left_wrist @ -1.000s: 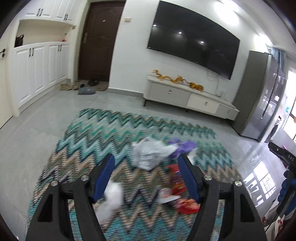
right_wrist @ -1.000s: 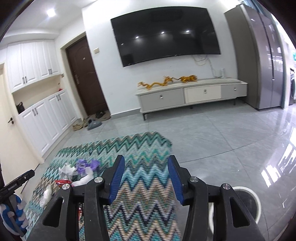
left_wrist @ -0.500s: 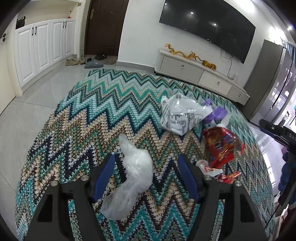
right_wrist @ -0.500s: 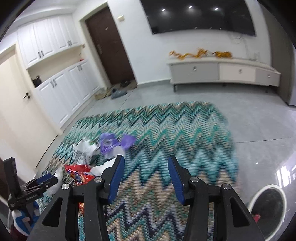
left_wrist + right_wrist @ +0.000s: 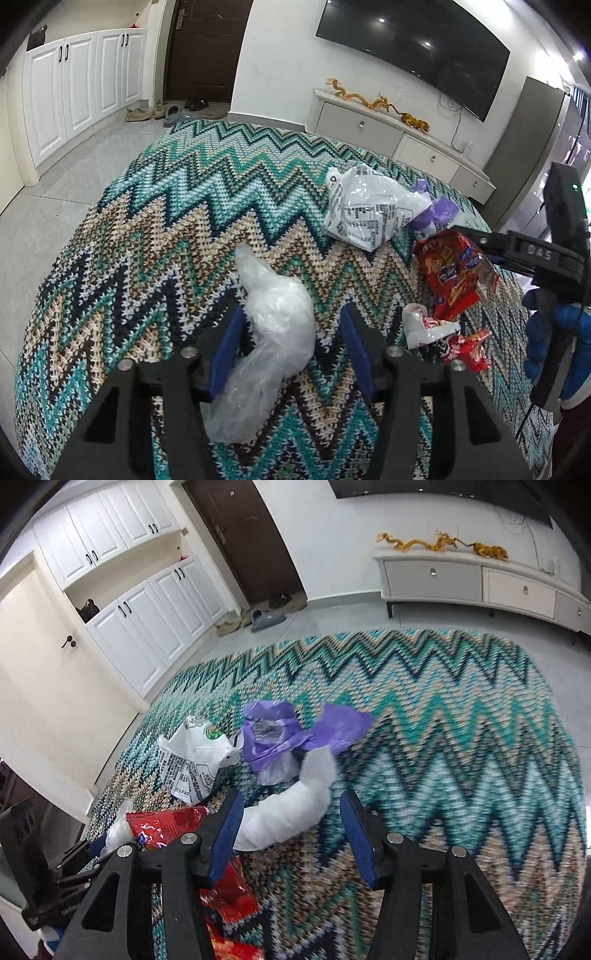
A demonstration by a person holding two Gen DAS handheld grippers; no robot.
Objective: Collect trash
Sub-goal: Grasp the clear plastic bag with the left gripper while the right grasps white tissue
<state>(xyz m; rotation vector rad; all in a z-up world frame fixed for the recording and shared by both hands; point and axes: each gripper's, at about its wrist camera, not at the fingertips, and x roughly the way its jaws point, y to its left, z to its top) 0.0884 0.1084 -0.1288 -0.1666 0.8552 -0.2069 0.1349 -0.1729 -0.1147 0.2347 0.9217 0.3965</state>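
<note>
Trash lies on a zigzag rug (image 5: 177, 229). My left gripper (image 5: 291, 345) is open, its jaws either side of a clear crumpled plastic bag (image 5: 273, 332). Beyond lie a white printed bag (image 5: 369, 210), a purple wrapper (image 5: 436, 214), a red snack bag (image 5: 450, 273) and small red-white wrappers (image 5: 443, 336). My right gripper (image 5: 291, 827) is open above a white crumpled wrapper (image 5: 291, 812), near the purple wrapper (image 5: 291, 731), the white printed bag (image 5: 195, 757) and the red snack bag (image 5: 166, 823). The other hand's gripper shows at the right edge of the left wrist view (image 5: 532, 258).
A TV cabinet (image 5: 388, 129) stands along the far wall under a wall TV (image 5: 413, 51). White cupboards (image 5: 77, 92) and a dark door (image 5: 199, 48) with shoes (image 5: 162, 110) are at the left. A grey fridge (image 5: 535, 147) stands at the right.
Both grippers have dropped lower and closer to the rug. The left now straddles the clear bag. The right has moved over the white wrapper near the purple one.
</note>
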